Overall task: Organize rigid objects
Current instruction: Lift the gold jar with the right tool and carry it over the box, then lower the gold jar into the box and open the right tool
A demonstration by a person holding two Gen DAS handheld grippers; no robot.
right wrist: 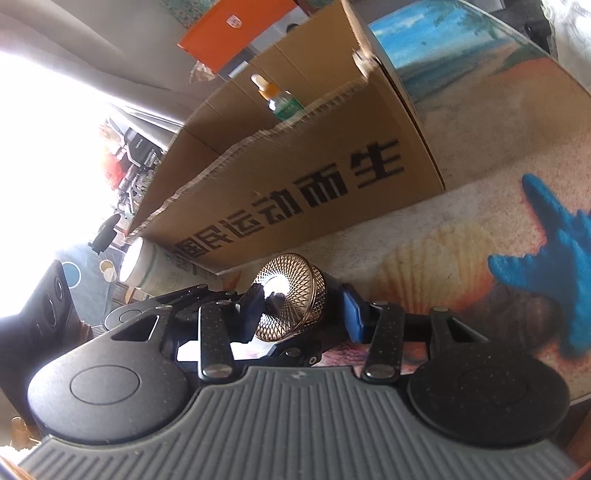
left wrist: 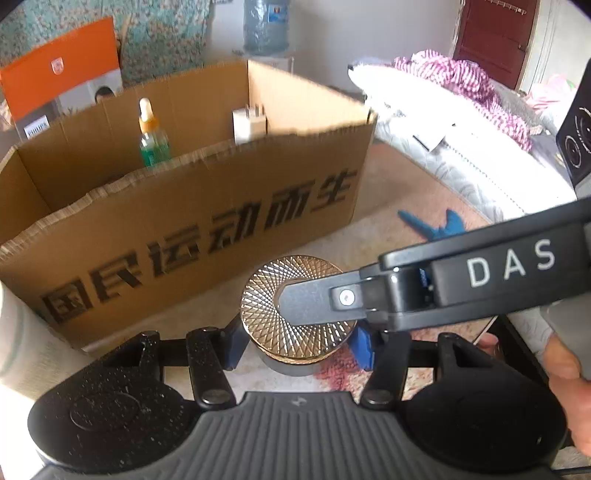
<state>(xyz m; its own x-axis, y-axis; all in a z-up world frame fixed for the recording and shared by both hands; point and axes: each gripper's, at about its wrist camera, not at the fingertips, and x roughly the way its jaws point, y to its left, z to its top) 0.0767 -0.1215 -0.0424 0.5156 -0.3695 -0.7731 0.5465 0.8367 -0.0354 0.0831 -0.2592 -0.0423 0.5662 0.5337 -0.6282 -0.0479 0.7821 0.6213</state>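
Right up close, the left gripper (left wrist: 297, 341) has its blue pads set on either side of a round jar with a gold patterned lid (left wrist: 298, 301), clamped on the dark body just below the lid — the jar stands upright on the seashell-print mat (left wrist: 388, 192). From the right, the right gripper (right wrist: 301, 308) comes in across the top: one black finger (left wrist: 314, 304) lies over the lid, and in its own view the jaws straddle the lid's edge, easing apart, one pad against the shiny centre, the blue one just off the rim. A hand (left wrist: 569, 384) grips that tool at the frame's edge. Just behind the jar sits the open cardboard box (left wrist: 207, 229) with bold black characters, and inside it — a green dropper bottle (left wrist: 152, 138) standing upright, plus a white charger plug (left wrist: 250, 123) further along. Beyond that, an orange box (left wrist: 61, 70) and a water jug (left wrist: 266, 26).
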